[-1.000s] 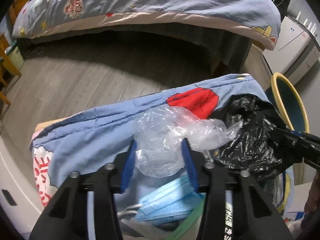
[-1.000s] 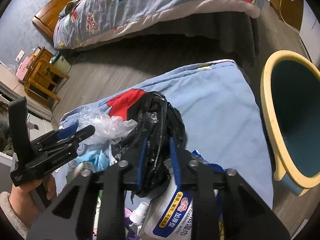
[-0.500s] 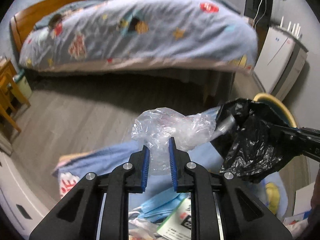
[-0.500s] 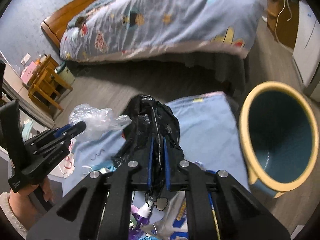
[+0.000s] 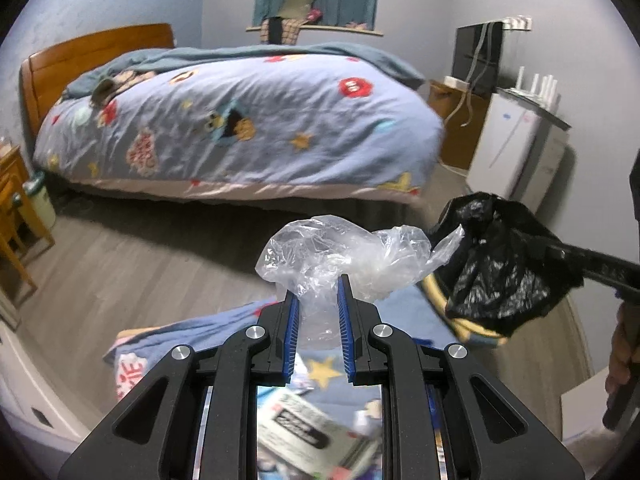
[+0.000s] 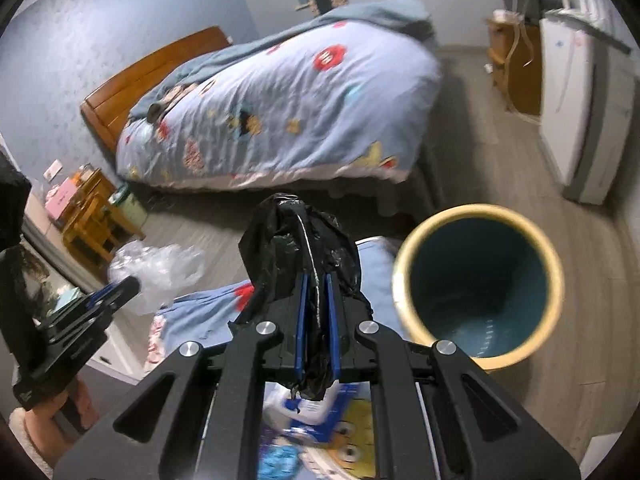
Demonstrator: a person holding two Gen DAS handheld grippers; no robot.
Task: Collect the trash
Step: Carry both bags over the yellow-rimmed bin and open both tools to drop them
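My left gripper (image 5: pixel 318 292) is shut on a crumpled clear plastic bag (image 5: pixel 344 254), held in the air above a blue cloth-covered surface (image 5: pixel 192 336). My right gripper (image 6: pixel 315 286) is shut on a crumpled black plastic bag (image 6: pixel 300 240), also lifted off the surface. In the left wrist view the black bag (image 5: pixel 500 264) hangs to the right, just beyond the clear bag. The right wrist view shows the left gripper (image 6: pixel 120 290) with the clear bag (image 6: pixel 156 270) at the left. A teal bin with a yellow rim (image 6: pixel 478 284) stands open to the right of the black bag.
More litter lies on the cloth below: a wipes pack (image 6: pixel 304 408) and a printed box (image 5: pixel 304 428). A bed with a blue quilt (image 5: pixel 240 120) fills the far side. A white cabinet (image 5: pixel 516 152) stands right, a wooden chair (image 6: pixel 92 216) left. Grey wood floor lies between.
Both grippers closed on their bags and rose from the cloth. The clear and black bags now hang in the air, and the views tilted up to show the bed and walls.
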